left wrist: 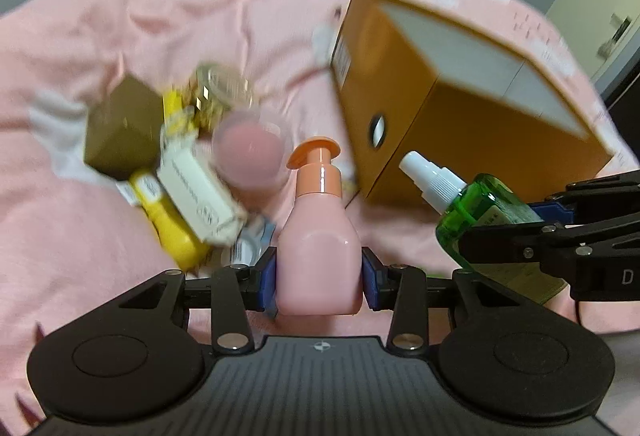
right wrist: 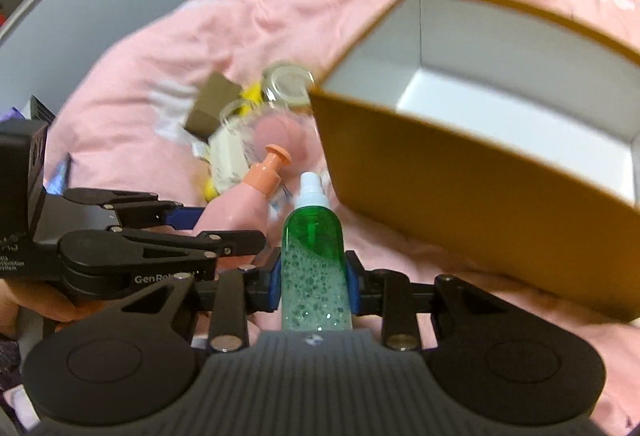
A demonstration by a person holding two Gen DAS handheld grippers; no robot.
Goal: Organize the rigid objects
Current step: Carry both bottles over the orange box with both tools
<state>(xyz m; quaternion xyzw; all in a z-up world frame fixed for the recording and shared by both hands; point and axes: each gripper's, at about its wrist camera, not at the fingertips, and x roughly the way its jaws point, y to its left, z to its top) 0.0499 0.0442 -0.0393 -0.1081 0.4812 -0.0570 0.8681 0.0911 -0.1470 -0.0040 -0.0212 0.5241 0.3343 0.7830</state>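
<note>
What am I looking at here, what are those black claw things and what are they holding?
These are two hand-held grabbers, each with a camera looking along its two fingers. No robot arm: a person carries one in each hand. One picture is from the left gripper, whose blue pads clamp a pink pump bottle. The other is from the right gripper, clamped on a green spray bottle. Both work over a pink bedcover. On it stands an open orange box with a white inside, and beside it a blurry pile: a brown box, a white carton, a yellow bottle and a glass jar.
</note>
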